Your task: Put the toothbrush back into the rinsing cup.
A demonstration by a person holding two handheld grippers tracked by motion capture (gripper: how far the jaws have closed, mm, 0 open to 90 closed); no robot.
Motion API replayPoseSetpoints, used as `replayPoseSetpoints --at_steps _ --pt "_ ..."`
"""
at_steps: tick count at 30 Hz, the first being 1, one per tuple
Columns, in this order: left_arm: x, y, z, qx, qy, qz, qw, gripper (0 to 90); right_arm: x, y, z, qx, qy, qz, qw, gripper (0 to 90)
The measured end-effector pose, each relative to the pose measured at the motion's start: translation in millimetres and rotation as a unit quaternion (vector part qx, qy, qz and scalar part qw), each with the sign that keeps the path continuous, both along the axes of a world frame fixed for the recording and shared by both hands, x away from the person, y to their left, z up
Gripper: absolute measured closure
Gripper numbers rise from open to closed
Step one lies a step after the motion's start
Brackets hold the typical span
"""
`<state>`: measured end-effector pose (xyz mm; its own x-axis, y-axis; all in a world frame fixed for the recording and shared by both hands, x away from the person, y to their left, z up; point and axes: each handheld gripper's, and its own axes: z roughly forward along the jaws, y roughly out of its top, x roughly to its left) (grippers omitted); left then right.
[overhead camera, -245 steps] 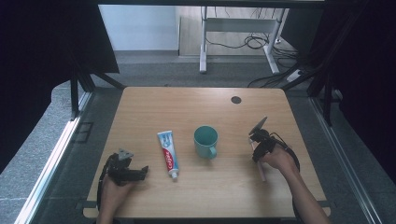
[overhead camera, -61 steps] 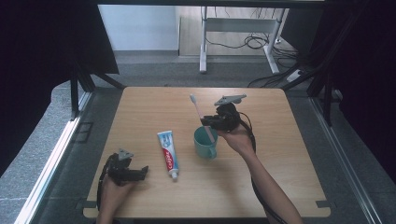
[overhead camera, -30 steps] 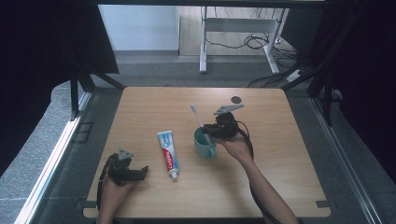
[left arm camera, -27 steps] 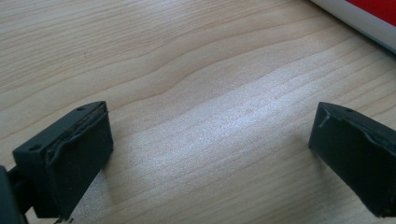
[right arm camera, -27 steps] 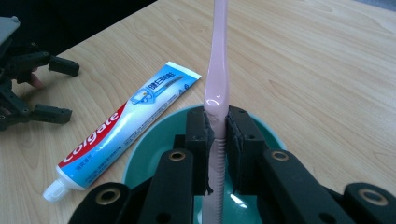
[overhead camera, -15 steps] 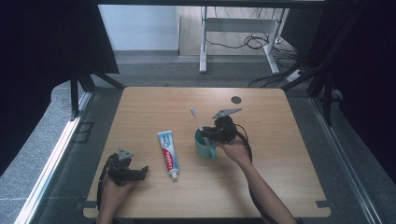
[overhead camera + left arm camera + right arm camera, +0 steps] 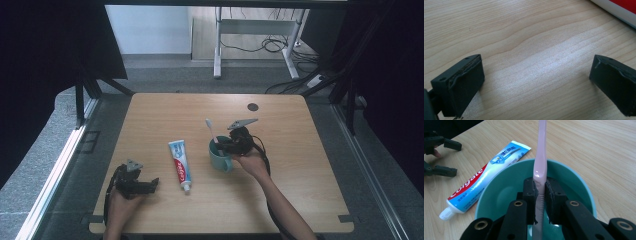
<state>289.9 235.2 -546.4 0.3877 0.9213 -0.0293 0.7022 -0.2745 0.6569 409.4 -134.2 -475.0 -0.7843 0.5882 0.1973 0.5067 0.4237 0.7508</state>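
A teal mug (image 7: 220,155) (image 7: 499,195) stands near the middle of the wooden table (image 7: 290,200). My right gripper (image 7: 225,146) (image 7: 541,195) hangs just over the mug's mouth, shut on a pale pink toothbrush (image 7: 212,131) (image 7: 541,155). The handle's lower end dips into the mug and the brush head points up and away. A toothpaste tube (image 7: 180,160) (image 7: 484,177) lies flat to the left of the mug. My left gripper (image 7: 150,183) (image 7: 536,82) rests open on the bare wood at the front left, nothing between its jaws; it also shows far off in the right gripper view (image 7: 447,157).
A small dark round disc (image 7: 253,107) lies near the table's far edge. A white desk frame and cables stand on the floor beyond the table. Dark curtains hang at both sides.
My right gripper has sunk slightly with the toothbrush, bringing the handle's end lower into the mug. The left gripper and the toothpaste tube have not moved.
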Motion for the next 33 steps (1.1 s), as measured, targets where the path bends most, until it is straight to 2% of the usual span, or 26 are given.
replayPoseSetpoints --at_steps 7,17,26,33 --pt "0.0 0.0 0.0 0.0 0.0 0.0 1.0 0.0 0.2 0.6 -0.2 -0.01 0.009 0.006 0.9999 77.6" --pt "0.0 0.0 0.0 0.0 0.0 0.0 1.0 0.0 -1.8 2.7 1.0 -0.02 0.003 0.006 0.9998 71.3" --pt "0.0 -0.1 -0.1 -0.001 0.0 0.001 1.0 0.0 -5.1 0.3 8.8 -0.016 -0.009 0.007 0.9998 57.9" --pt "0.0 -0.2 -0.1 -0.001 0.0 0.001 1.0 0.0 -7.8 0.5 15.1 -0.028 -0.012 0.015 0.9994 48.9"
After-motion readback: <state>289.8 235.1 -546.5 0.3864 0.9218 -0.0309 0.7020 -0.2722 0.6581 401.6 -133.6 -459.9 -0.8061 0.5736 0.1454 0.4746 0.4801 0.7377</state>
